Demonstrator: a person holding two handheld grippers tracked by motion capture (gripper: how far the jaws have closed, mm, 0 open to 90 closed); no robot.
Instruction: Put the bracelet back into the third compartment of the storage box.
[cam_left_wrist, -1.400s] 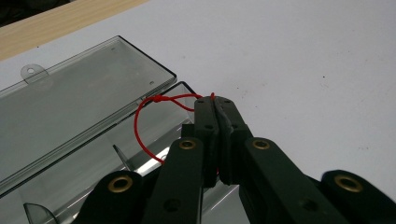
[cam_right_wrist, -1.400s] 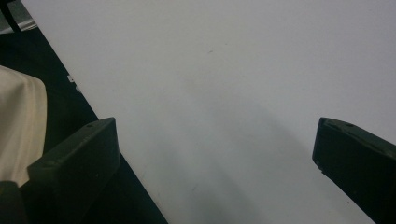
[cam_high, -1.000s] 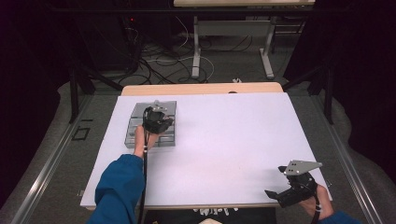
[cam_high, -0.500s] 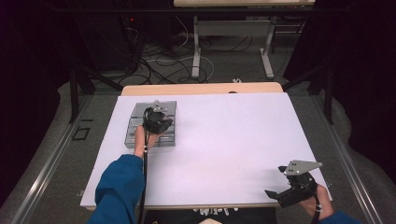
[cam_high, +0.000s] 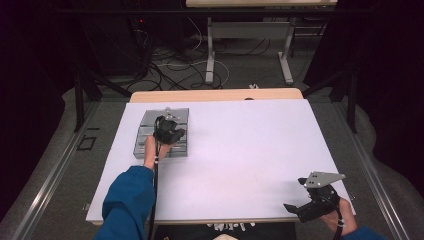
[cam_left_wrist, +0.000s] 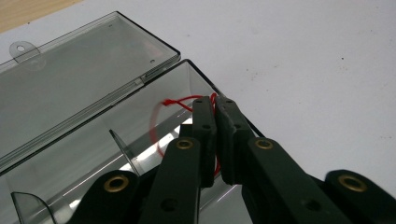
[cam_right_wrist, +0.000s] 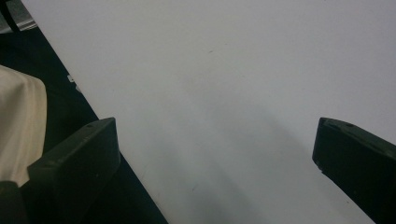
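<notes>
White table (cam_high: 250, 150) lies bare right of the clear box (cam_high: 162, 132). Box walls and dividers (cam_left_wrist: 122, 147) crowd the left gripper (cam_left_wrist: 215, 105).

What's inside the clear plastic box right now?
Inside the clear box, a red string loops in the end compartment, pinched by the left tool. Clear dividers stand further along. The tool's jaws cover the floor nearer the camera.

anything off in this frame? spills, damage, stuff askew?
Nothing stands out. The clear box lies open on the table, lid flat. The left gripper is shut on a red string over it. The right gripper is open near the table's edge.
</notes>
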